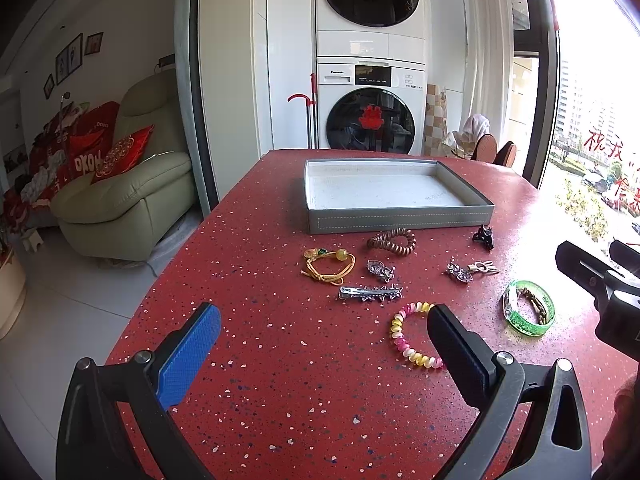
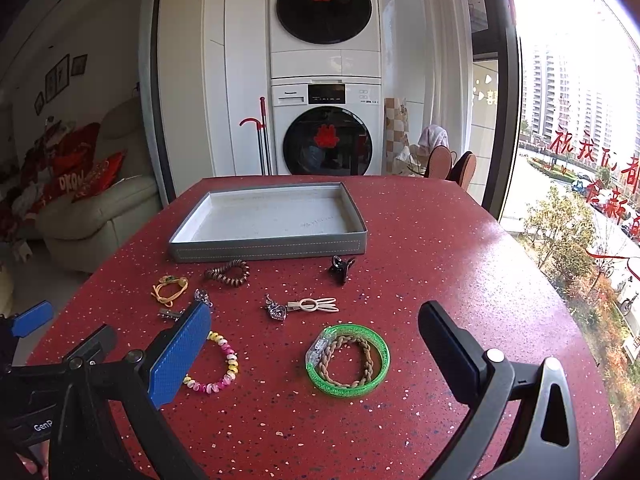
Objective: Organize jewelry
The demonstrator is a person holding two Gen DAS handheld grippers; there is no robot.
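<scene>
An empty grey tray (image 1: pixel 400 220) (image 2: pixel 268 250) sits at the far side of the red table. Jewelry lies loose in front of it: a yellow cord bracelet (image 1: pixel 330 266) (image 2: pixel 170 289), a brown spiral tie (image 1: pixel 392 241) (image 2: pixel 228 273), a silver hair clip (image 1: pixel 370 293), a pink-yellow spiral tie (image 1: pixel 412 338) (image 2: pixel 222 368), a green bangle (image 1: pixel 528 313) (image 2: pixel 347 360) with a braided band inside, and a black claw clip (image 1: pixel 484 237) (image 2: pixel 341 268). My left gripper (image 1: pixel 324 320) is open and empty above the table. My right gripper (image 2: pixel 316 320) is open and empty above the bangle.
Silver charms (image 1: pixel 381 270) (image 2: pixel 276 308) and a cream clip (image 2: pixel 316 305) also lie on the red speckled table (image 1: pixel 280 400). A sofa stands at left, stacked washing machines behind, a window at right.
</scene>
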